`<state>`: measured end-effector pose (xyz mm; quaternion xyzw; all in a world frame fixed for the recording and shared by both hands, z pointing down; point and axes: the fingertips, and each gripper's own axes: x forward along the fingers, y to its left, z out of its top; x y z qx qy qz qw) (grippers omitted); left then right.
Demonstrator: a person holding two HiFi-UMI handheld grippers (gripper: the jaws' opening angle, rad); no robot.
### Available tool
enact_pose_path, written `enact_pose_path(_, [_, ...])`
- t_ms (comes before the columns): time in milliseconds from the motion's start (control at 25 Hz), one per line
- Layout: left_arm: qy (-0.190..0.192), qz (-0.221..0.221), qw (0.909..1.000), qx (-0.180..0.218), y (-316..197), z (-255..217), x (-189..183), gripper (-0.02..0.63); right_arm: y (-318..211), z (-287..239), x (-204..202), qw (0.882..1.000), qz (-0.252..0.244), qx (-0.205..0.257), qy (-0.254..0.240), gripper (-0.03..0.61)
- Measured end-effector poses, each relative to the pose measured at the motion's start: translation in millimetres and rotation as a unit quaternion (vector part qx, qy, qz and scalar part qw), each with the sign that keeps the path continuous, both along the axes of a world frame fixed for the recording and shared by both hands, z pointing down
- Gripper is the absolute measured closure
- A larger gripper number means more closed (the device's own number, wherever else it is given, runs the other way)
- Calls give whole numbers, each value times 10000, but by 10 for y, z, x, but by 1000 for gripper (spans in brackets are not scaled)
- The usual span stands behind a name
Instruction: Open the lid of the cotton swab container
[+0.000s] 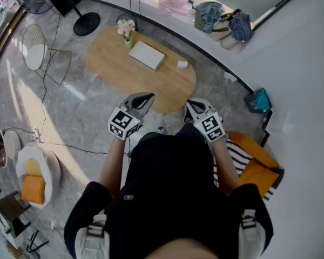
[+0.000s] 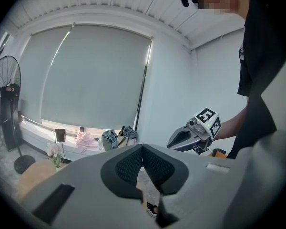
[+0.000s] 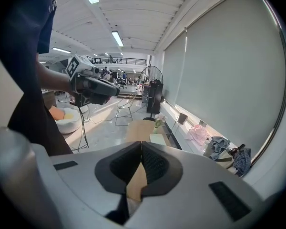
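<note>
On the oval wooden table (image 1: 110, 63) a small white container (image 1: 182, 65) sits near the right end; whether it is the cotton swab container I cannot tell at this size. I hold both grippers at chest height, short of the table's near edge. My left gripper (image 1: 146, 98) is shut and empty, its pads meeting (image 2: 142, 147). My right gripper (image 1: 188, 107) is shut too, with nothing between its pads (image 3: 141, 145). Each gripper shows in the other's view, the right gripper (image 2: 171, 142) and the left gripper (image 3: 115, 92). Neither touches anything.
A flower vase (image 1: 127, 41) and a flat white box (image 1: 147, 55) also stand on the table. A fan base (image 1: 86, 24) and a wire chair (image 1: 36, 48) are at the left. Clothes and bags (image 1: 208, 14) lie on the window ledge. An orange cushion (image 1: 255, 171) lies at the right.
</note>
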<state>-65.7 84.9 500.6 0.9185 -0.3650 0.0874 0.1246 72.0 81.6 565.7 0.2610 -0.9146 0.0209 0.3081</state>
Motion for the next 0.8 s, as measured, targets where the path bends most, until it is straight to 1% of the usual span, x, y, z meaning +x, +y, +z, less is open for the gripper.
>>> enact_pose_path(240, [-1, -194, 9998, -26, -112, 54, -99, 614, -207, 5, -71, 9998, -169, 34, 25, 583])
enact_pose_path(480, [-21, -303, 9995, -82, -288, 98, -82, 614, -463, 97, -40, 9996, -282, -12, 47, 583])
enact_pose_path(640, [-2, -409, 9990, -160, -468, 159, -85, 614, -639, 216, -8, 9993, -354, -139, 48, 583])
enact_pose_path(800, [16, -458, 9987, -239, -738, 160, -49, 614, -925, 275, 42, 9989, -404, -243, 77, 583])
